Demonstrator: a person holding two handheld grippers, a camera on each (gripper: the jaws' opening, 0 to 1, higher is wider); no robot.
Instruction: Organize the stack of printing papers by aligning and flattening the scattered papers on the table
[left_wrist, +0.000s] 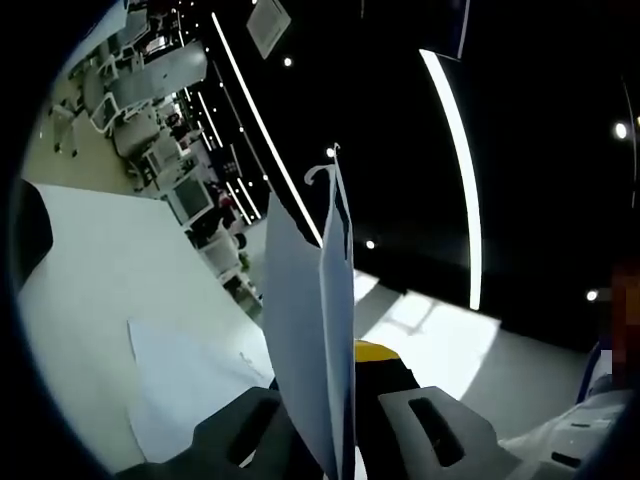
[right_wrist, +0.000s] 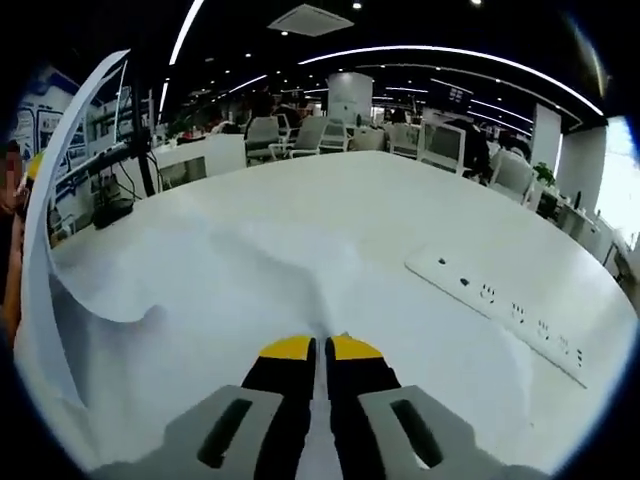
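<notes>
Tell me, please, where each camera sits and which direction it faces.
Left gripper view: rides on the left gripper, rolled and tilted up toward the ceiling lights; its jaws clamp upright paper sheets.
Right gripper view: rides on the right gripper, looking level across the white table to the power strip; its jaws pinch paper.
Shared: paper, table.

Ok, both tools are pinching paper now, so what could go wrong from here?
1. The sheets stand on edge in the left tool, tops splayed; one might slip free.
2. The right tool pinches paper that curls up steeply at the left; pulling could crease or tear it.
3. A loose sheet lies on the table, easily left out.
</notes>
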